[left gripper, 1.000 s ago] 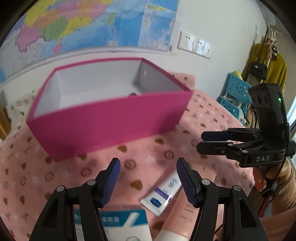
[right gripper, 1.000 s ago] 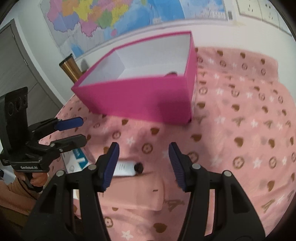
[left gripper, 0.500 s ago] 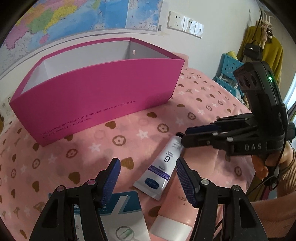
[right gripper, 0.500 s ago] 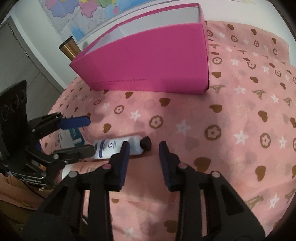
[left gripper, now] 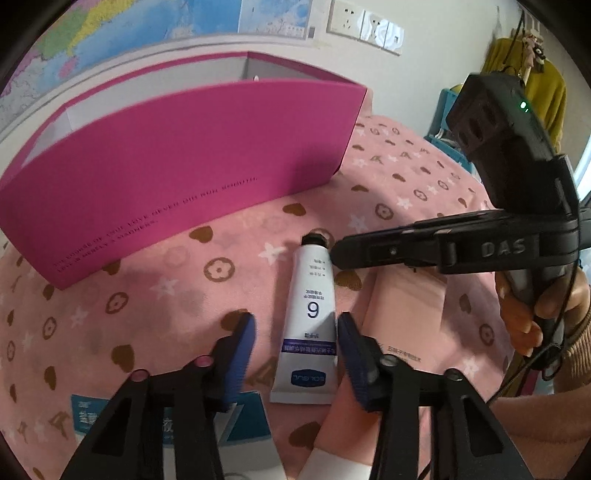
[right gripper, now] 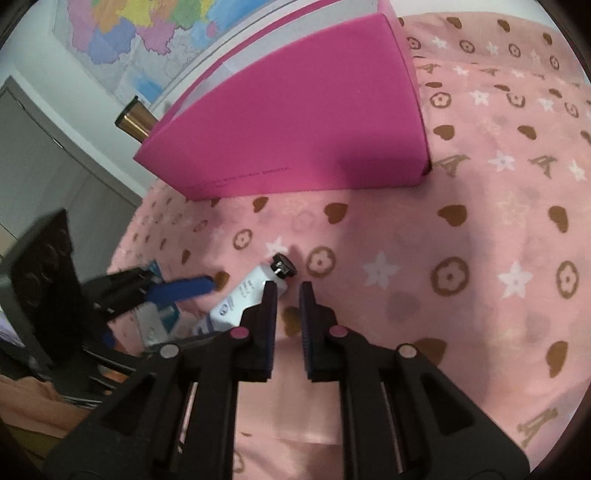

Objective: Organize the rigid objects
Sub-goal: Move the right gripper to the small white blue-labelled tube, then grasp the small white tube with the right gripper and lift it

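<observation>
closing the left gripper (left gripper: 293, 345) fingers around the white tube (left gripper: 309, 317), not yet pinching; right gripper (right gripper: 287, 291) fingers pressed together, empty. next: grip, lift into pink box (left gripper: 177, 177).

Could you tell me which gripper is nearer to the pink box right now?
Neither clearly. Both grippers sit well short of the pink box: the left gripper is closing around the white tube, and the right gripper is by its cap.

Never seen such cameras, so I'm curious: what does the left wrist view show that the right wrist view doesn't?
Only left wrist: wall sockets, a yellow garment hanging, the digit 6 on the white tube. Only right wrist: a brass-coloured cylinder behind the magenta box, a grey cabinet. Both: box, tube, wall map, pink patterned cloth.
</observation>
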The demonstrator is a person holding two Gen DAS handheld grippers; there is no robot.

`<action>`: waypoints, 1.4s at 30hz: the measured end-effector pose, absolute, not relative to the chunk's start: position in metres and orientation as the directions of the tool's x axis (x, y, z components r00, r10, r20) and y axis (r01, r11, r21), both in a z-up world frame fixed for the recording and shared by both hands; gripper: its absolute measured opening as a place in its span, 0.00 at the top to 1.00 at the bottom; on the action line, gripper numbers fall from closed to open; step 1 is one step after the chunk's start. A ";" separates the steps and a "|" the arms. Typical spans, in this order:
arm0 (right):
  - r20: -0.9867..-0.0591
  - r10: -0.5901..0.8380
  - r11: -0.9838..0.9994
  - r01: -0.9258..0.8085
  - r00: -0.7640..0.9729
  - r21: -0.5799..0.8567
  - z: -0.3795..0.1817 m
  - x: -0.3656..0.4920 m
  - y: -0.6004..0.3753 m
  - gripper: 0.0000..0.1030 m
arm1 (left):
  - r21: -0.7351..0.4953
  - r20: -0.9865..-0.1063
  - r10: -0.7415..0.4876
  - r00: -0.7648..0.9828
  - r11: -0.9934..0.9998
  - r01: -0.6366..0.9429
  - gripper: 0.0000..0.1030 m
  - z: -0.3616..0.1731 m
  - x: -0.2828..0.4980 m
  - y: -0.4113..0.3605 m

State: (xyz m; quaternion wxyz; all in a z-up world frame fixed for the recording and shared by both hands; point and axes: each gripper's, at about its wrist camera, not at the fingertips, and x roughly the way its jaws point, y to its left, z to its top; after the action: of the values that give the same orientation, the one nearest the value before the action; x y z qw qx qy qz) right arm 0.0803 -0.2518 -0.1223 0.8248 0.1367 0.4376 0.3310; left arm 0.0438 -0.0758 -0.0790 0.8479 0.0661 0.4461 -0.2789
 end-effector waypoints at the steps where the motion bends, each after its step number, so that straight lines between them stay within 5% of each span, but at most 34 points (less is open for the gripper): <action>1: -0.627 0.673 0.737 -0.426 0.392 0.525 -0.122 0.081 -0.251 0.81 | -0.136 -0.792 -0.413 0.449 0.837 0.530 0.63 -0.080 0.044 -0.076; 9: -0.611 0.712 0.700 -0.411 0.346 0.584 -0.126 0.088 -0.237 0.67 | -0.149 -0.777 -0.435 0.455 0.829 0.539 0.70 -0.082 0.040 -0.075; 35: -0.562 0.696 0.718 -0.453 0.447 0.529 -0.109 0.085 -0.224 0.73 | -0.182 -0.750 -0.451 0.484 0.844 0.504 0.69 -0.073 0.045 -0.070; 42: -0.610 0.674 0.735 -0.465 0.417 0.494 -0.113 0.086 -0.213 0.67 | -0.176 -0.739 -0.455 0.497 0.842 0.510 0.69 -0.069 0.043 -0.070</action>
State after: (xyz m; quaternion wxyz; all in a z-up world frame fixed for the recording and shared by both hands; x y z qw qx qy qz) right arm 0.0859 -0.2131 -0.1134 0.8324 0.1248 0.4178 0.3421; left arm 0.0430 -0.0696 -0.0692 0.8644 0.0330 0.4170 -0.2789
